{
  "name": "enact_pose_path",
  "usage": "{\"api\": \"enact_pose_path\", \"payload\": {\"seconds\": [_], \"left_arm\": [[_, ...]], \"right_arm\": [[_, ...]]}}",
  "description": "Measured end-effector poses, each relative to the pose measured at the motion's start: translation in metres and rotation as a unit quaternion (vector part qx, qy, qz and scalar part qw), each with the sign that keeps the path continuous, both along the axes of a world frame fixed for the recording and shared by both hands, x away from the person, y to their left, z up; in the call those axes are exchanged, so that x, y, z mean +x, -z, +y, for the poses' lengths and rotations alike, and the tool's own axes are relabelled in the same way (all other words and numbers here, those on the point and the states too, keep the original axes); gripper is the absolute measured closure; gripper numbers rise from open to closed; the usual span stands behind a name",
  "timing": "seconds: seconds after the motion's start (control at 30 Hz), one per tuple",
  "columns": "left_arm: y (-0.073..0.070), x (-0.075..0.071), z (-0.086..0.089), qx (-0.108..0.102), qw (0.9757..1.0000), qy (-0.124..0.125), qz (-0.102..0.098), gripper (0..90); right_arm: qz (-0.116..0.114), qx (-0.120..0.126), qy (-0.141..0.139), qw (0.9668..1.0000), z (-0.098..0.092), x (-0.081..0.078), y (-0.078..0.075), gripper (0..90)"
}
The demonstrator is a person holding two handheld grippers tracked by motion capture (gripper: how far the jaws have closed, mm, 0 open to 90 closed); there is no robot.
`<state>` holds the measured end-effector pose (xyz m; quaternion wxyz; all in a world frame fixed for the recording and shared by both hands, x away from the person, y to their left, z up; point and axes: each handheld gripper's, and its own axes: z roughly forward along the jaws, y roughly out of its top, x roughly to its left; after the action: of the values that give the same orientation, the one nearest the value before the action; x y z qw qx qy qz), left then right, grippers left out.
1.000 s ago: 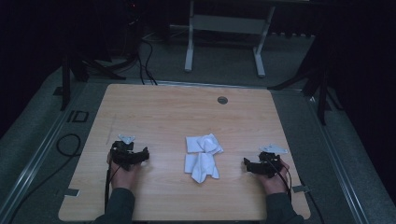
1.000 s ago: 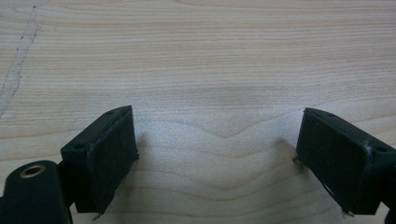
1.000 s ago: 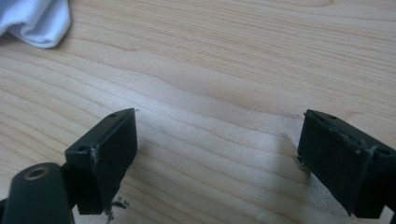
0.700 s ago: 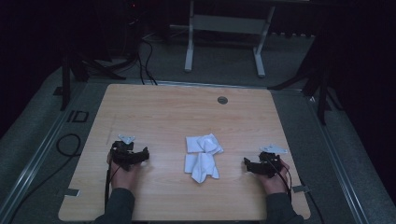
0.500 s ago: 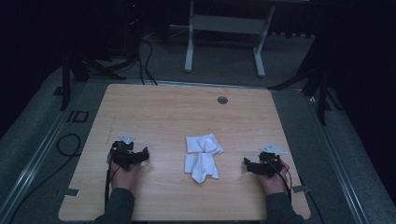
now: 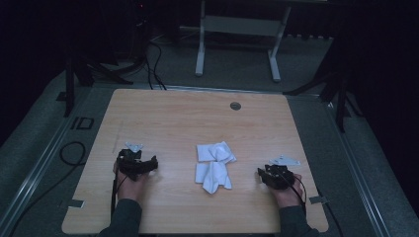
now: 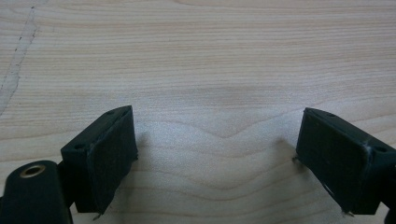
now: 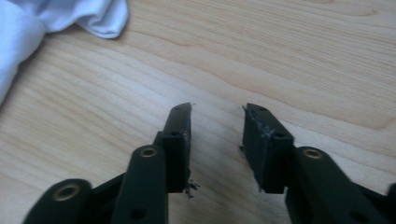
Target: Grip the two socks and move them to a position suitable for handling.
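Right tool has just been narrowing, empty, near apparently crumpled white cloth.

This looks like a lab or recording studio. A bare wooden table stands on grey carpet in a dark room with black surroundings. Cables run over the floor, a white metal stand is behind the table, and dark tripod legs stand at the sides.

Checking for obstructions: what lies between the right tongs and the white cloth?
Nothing but bare wooden table. In the high view the stretch from the right tongs to the white cloth is plain wood; the right gripper view shows the same up to the cloth's edge.
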<state>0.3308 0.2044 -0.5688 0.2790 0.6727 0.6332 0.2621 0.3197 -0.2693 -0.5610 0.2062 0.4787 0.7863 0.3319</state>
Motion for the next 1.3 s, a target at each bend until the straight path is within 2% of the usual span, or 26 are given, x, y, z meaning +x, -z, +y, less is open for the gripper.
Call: {"api": "enact_pose_path", "payload": {"seconds": [0.17, 0.2, 0.23, 0.53, 0.67, 0.8, 1.03, 1.3], "left_arm": [[0.000, 0.000, 0.000, 0.000, 1.0000, 0.002, 0.000, 12.0], [0.000, 0.000, 0.000, 0.000, 1.0000, 0.002, 0.000, 12.0], [0.000, 0.000, 0.000, 0.000, 1.0000, 0.002, 0.000, 12.0], [0.000, 0.000, 0.000, 0.000, 1.0000, 0.002, 0.000, 12.1], [0.000, 0.000, 0.000, 0.001, 1.0000, 0.002, 0.001, 12.1], [0.000, 0.000, 0.000, 0.001, 1.0000, 0.002, 0.001, 12.1], [0.000, 0.000, 0.000, 0.001, 1.0000, 0.004, 0.000, 12.2], [0.000, 0.000, -0.001, 0.001, 1.0000, 0.004, 0.000, 12.2]], "right_arm": [[0.004, 0.004, -0.014, 0.9999, 0.003, -0.002, -0.001, 65.6], [0.004, 0.004, -0.019, 0.9998, 0.005, -0.003, -0.002, 65.6], [0.001, 0.012, -0.036, 0.9993, 0.010, -0.008, -0.006, 67.7], [-0.004, 0.018, -0.082, 0.9965, 0.032, -0.024, -0.018, 71.2], [-0.007, 0.014, -0.111, 0.9937, 0.047, -0.029, -0.021, 71.2], [-0.003, 0.020, -0.133, 0.9909, 0.059, -0.032, -0.023, 71.3], [-0.002, 0.028, -0.166, 0.9857, 0.079, -0.030, -0.028, 72.2], [-0.001, 0.026, -0.199, 0.9796, 0.106, -0.027, -0.030, 74.3]]}}
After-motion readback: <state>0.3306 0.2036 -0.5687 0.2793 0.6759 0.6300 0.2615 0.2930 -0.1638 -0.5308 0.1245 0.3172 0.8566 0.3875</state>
